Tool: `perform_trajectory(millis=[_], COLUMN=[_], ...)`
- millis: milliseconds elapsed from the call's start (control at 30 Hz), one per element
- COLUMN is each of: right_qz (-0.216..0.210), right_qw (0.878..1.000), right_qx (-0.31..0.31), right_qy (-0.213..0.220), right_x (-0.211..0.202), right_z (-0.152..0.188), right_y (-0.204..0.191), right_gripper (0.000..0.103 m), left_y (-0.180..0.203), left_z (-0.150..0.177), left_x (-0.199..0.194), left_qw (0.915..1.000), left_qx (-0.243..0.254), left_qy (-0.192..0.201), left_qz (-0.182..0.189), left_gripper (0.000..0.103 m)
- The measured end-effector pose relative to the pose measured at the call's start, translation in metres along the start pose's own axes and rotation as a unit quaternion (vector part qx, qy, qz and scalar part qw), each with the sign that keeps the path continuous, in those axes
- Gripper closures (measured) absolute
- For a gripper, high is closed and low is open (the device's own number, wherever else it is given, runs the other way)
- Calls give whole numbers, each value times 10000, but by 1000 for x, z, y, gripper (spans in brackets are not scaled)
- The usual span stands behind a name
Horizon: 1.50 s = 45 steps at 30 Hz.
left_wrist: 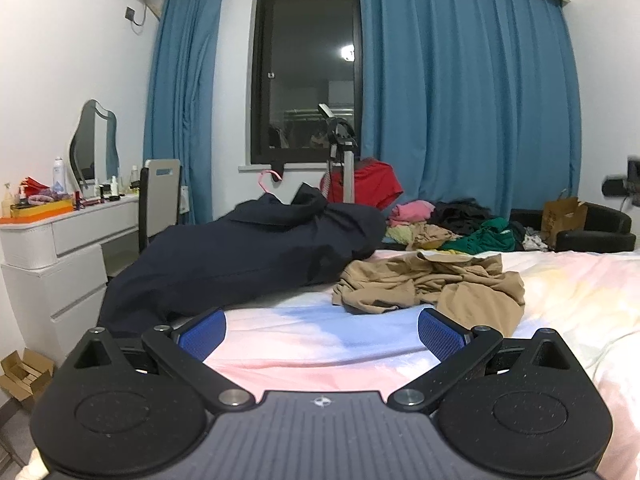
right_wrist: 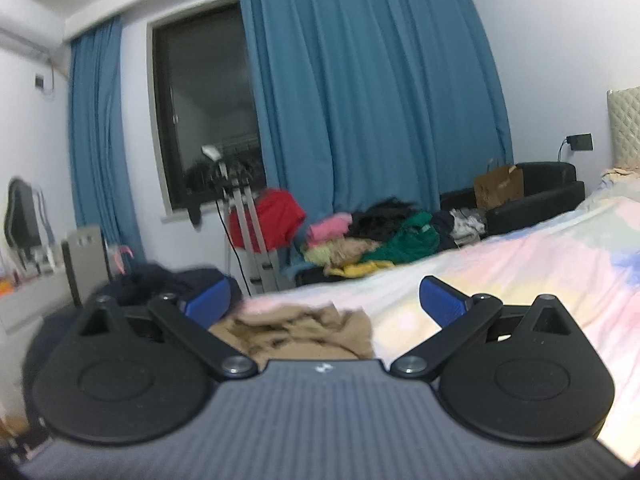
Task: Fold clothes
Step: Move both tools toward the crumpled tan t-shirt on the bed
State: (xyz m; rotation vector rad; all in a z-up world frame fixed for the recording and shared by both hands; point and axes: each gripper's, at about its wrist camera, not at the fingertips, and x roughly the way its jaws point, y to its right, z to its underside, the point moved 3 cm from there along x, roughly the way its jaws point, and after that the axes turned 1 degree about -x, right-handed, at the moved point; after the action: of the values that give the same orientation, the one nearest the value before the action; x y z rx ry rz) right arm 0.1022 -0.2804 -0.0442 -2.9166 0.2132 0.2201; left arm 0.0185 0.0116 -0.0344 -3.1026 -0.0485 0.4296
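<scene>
Both grippers hovered low over the pastel tie-dyed bedsheet (left_wrist: 304, 332) with nothing between their blue-padded fingers: the left gripper (left_wrist: 322, 330) had its jaws spread wide, and the right gripper (right_wrist: 325, 304) likewise stood apart, empty. The crumpled tan knit garment (left_wrist: 432, 286) lay bunched on the sheet at about one o'clock from the left gripper, near but untouched; from the right wrist view the same garment (right_wrist: 300, 330) sat just ahead at about eleven o'clock, so the two tools seemed to flank it, probably to take an edge each and spread it flat. A large dark navy coat (left_wrist: 248, 252) sprawled at eleven o'clock over the bed's far corner, likely awaiting its turn. Beyond it, a heap of mixed coloured clothes (left_wrist: 452, 226) waited at one o'clock before the long blue curtains (left_wrist: 472, 92).
</scene>
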Motion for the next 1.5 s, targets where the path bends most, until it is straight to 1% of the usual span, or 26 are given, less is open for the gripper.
perform_trajectory(millis=[67, 267, 400, 533, 633, 733, 833, 933, 1133, 1367, 1500], right_qz=[-33, -137, -208, -437, -536, -617, -582, -583, -799, -766, -773], right_qw=[10000, 9959, 9891, 9819, 9741, 9593, 9608, 9627, 9634, 9629, 9629], right_qx=[-22, -512, -835, -968, -1172, -1471, -1484, -1393, -880, -949, -939], right_qy=[-26, -731, -1198, -1570, -1859, -2330, -2268, -2245, -2405, -2407, -2410], right_x=[4, 32, 51, 76, 90, 100, 99, 93, 103, 102, 102], right_z=[-1, 57, 96, 134, 160, 189, 199, 199, 195, 196, 195], right_y=[6, -11, -22, -31, -40, -44, -45, -41, -27, -29, -29], right_gripper=[0, 0, 0, 0, 0, 0, 0, 0, 0, 0, 0], left_y=[2, 6, 4, 6, 8, 9, 8, 5, -3, -3, 5], left_z=[1, 2, 4, 8, 10, 13, 15, 18, 22, 23, 23], left_x=[3, 7, 9, 11, 13, 14, 15, 16, 22, 21, 14], left_qw=[10000, 9998, 9995, 9993, 9990, 9989, 9987, 9983, 9965, 9950, 9959], left_qx=[14, 76, 15, 64, 153, 187, 199, 173, -84, -276, -135], left_qy=[-47, -155, -264, -348, -389, -412, -436, -522, -826, -954, -887], left_qz=[32, -105, -154, -153, -159, -153, -154, -167, -46, 83, 72], left_gripper=[0, 0, 0, 0, 0, 0, 0, 0, 0, 0, 0])
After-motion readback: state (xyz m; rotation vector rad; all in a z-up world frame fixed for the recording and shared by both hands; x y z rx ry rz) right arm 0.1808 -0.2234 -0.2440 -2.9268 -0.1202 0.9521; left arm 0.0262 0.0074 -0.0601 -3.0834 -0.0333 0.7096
